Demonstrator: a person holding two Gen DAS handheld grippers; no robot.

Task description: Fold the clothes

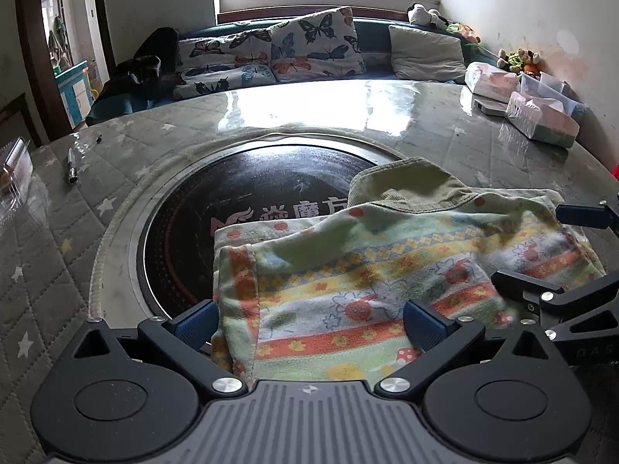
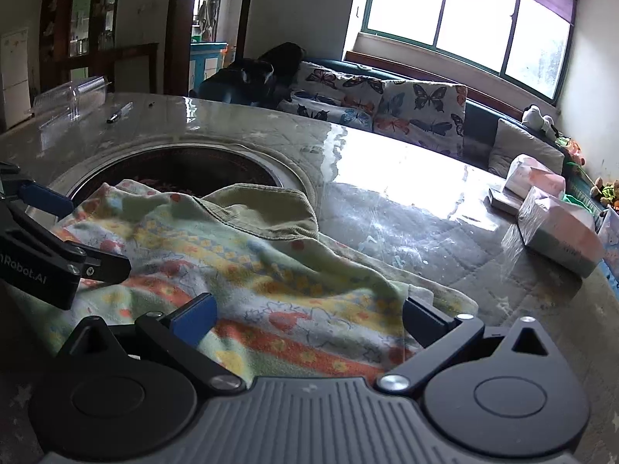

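Observation:
A patterned child's garment with orange, yellow and green stripes and an olive ribbed collar lies folded over on the round table. It also shows in the right wrist view. My left gripper is open, its blue pads on either side of the garment's near left edge. My right gripper is open over the garment's near right part. Each gripper shows in the other's view, the right one at the right edge and the left one at the left edge.
The table has a quilted star cover under clear plastic and a black round hob in the middle. A pen lies far left. Tissue packs and boxes stand at the far right. A sofa with butterfly cushions is behind.

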